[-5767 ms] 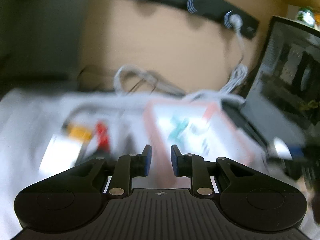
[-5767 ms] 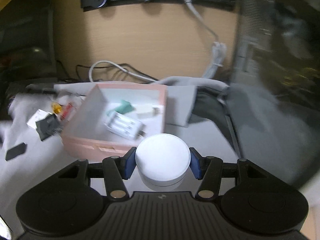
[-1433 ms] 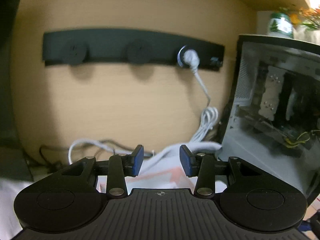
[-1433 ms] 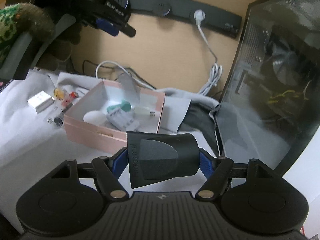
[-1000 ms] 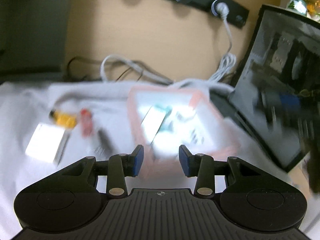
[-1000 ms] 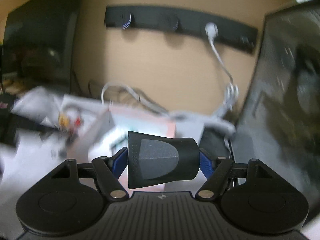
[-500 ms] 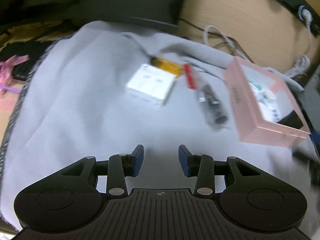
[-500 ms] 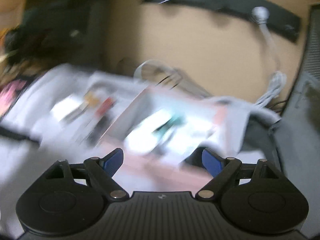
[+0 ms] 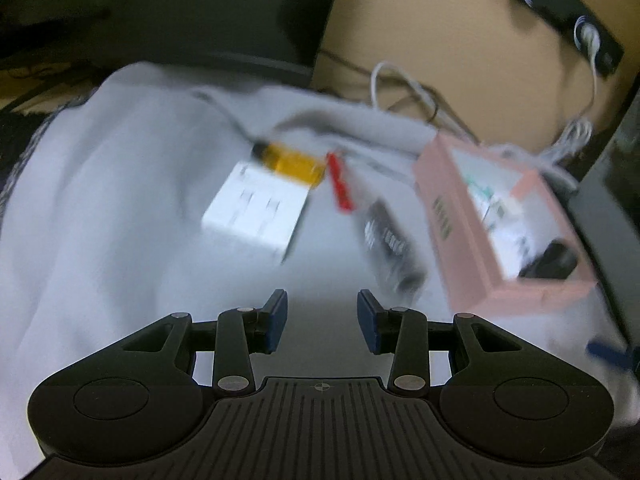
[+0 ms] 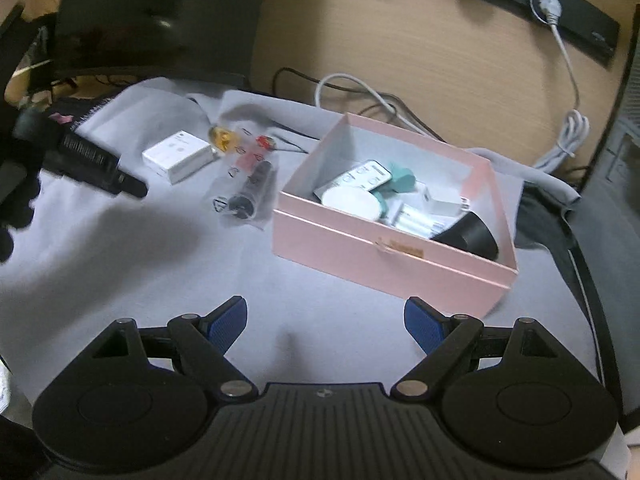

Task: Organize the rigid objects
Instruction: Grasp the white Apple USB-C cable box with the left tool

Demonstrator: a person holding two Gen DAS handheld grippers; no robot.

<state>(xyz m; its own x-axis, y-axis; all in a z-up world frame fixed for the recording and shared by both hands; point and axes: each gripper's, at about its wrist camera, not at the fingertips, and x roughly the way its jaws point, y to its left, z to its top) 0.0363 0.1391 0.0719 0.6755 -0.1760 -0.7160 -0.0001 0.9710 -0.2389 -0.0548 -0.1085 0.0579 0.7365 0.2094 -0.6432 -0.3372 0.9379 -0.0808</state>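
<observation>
A pink box (image 10: pixel 392 264) stands on the grey cloth and holds a black cone-shaped part (image 10: pixel 474 236), a white round puck (image 10: pixel 352 202), a white remote (image 10: pixel 368 174) and other small items. My right gripper (image 10: pixel 324 308) is open and empty, in front of the box. Left of the box lie a small white box (image 9: pixel 256 212), an amber item (image 9: pixel 292 160), a red item (image 9: pixel 340 184) and a black cylinder in a clear bag (image 9: pixel 390 244). My left gripper (image 9: pixel 322 308) is open and empty, just short of these loose items. The same pink box (image 9: pixel 452 232) appears blurred at the right.
The grey cloth (image 10: pixel 160 264) covers the desk. A wooden back panel carries a black socket strip (image 10: pixel 576 28) with a white cable (image 10: pixel 360 92) hanging from it. A dark monitor (image 10: pixel 160 12) stands at the back left, a computer case (image 10: pixel 628 128) at the right.
My right gripper let go of the black cone-shaped part, which now lies in the pink box, and drew back with its jaws wide. My left gripper swung down and left over the loose items.
</observation>
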